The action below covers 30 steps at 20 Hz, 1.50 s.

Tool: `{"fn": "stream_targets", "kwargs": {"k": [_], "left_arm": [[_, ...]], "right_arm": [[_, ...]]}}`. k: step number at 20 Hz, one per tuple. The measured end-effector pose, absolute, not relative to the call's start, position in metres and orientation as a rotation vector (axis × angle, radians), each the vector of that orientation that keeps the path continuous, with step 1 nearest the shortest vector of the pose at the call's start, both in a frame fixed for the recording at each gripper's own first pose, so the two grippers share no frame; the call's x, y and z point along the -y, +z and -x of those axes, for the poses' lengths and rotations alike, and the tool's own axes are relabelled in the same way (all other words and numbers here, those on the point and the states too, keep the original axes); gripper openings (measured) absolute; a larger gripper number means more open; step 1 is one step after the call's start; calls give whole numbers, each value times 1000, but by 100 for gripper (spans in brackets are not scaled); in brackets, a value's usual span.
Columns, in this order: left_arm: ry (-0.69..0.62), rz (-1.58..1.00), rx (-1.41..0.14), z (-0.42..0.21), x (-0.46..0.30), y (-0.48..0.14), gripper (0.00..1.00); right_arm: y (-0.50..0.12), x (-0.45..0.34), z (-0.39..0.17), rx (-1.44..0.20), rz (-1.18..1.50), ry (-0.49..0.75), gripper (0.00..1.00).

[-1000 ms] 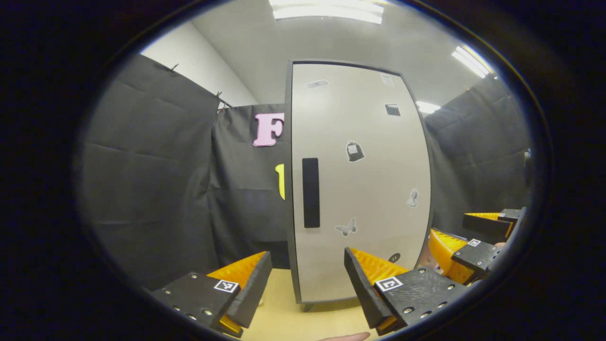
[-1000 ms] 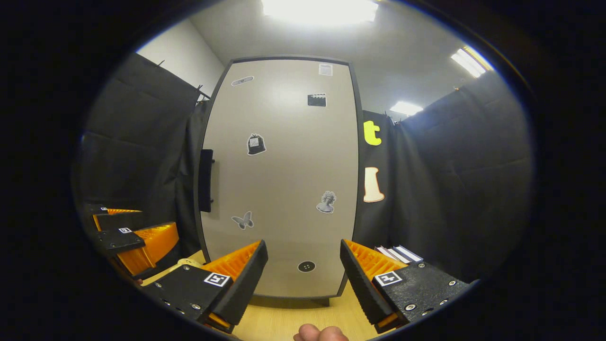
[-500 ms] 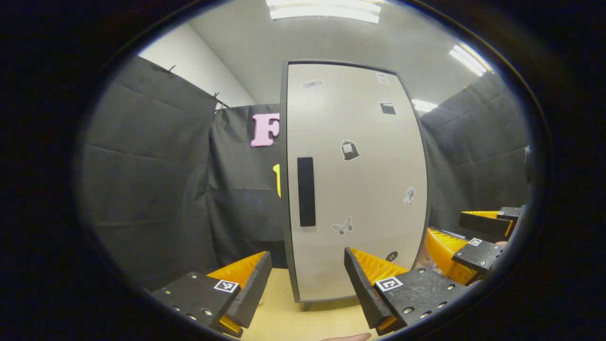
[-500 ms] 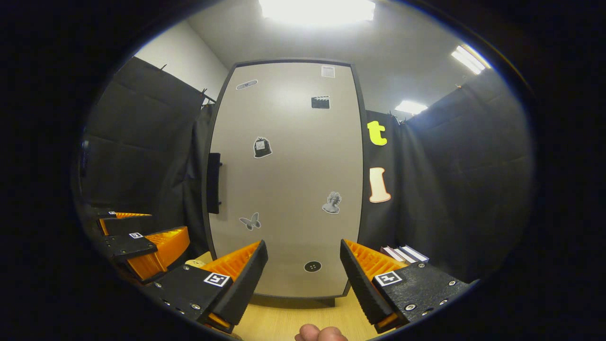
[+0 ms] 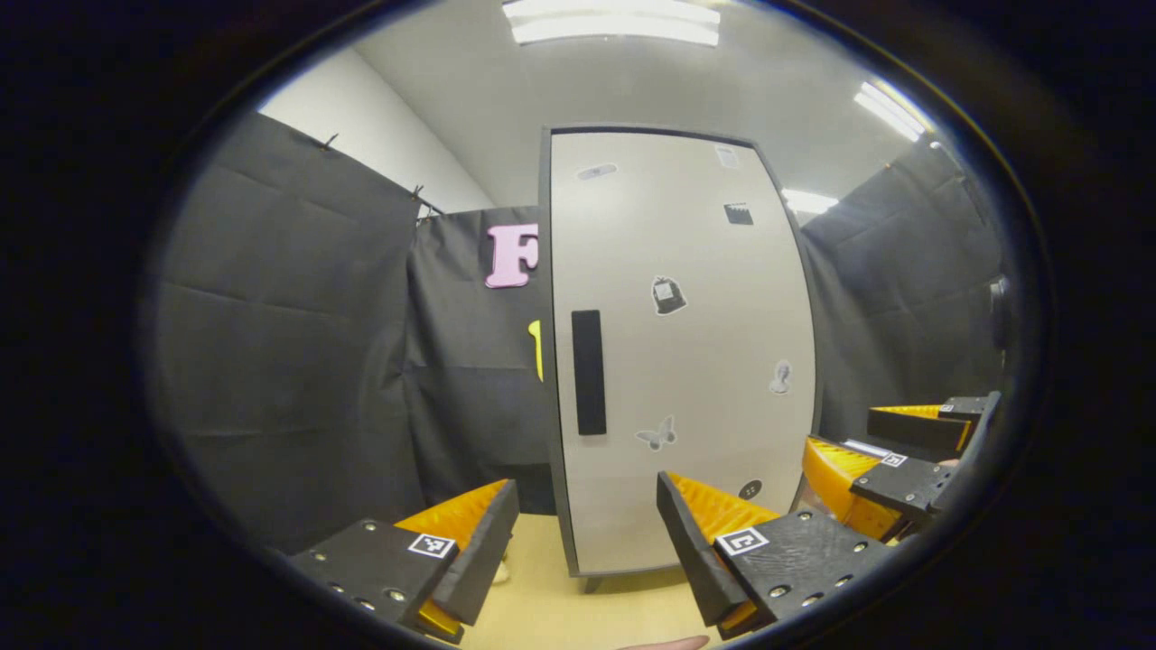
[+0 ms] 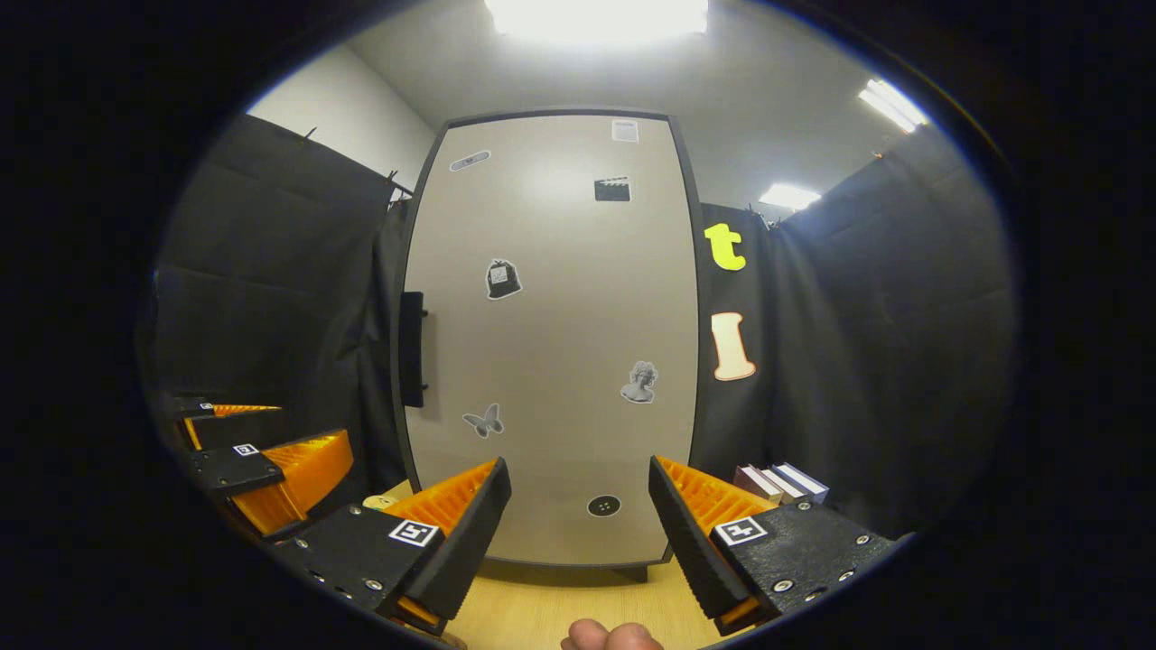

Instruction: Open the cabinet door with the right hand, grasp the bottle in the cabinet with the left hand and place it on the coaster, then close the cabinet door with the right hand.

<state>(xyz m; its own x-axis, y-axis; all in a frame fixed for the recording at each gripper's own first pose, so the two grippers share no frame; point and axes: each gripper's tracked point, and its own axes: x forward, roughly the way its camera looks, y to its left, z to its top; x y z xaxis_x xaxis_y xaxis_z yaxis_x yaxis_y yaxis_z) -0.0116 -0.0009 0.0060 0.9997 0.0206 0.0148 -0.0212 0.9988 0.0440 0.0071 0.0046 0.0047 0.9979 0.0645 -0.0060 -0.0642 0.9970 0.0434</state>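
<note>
Closed cabinet door [image 6: 551, 343]; right gripper [image 6: 578, 506] and left gripper [image 5: 587, 515], fingers wide, holding nothing. Risk: the narrow black handle [image 6: 413, 349] at the door's edge may slip from a shallow right-hand grasp.

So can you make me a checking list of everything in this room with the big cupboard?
Surface: light wooden tabletop, the cabinet stands on it.
Job's things: cabinet door shut, with stickers on it; black handle on its left edge. Bottle and coaster: nothing seen.
Clutter: a few books lying right of the cabinet; a small pale thing on the table at the left, too hidden to name.
Grippers: right gripper open, facing the door, apart from it; left gripper open, near the handle side, touching nothing. A fingertip at the bottom edge.
Cables: nothing seen.
Surroundings: black cloth walls, white ceiling with lights.
</note>
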Motion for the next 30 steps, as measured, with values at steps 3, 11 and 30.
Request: {"fn": "stream_targets", "kwargs": {"k": [3, 11, 30], "left_arm": [[32, -45, 12, 18, -6, 5, 88], [84, -108, 7, 47, -28, 6, 88], [160, -87, -200, 169, -55, -82, 89]], "right_arm": [[6, -9, -8, -3, -45, 78, 95], [9, -33, -22, -1, -49, 131, 95], [46, -179, -121, 5, -52, 257, 95]]}}
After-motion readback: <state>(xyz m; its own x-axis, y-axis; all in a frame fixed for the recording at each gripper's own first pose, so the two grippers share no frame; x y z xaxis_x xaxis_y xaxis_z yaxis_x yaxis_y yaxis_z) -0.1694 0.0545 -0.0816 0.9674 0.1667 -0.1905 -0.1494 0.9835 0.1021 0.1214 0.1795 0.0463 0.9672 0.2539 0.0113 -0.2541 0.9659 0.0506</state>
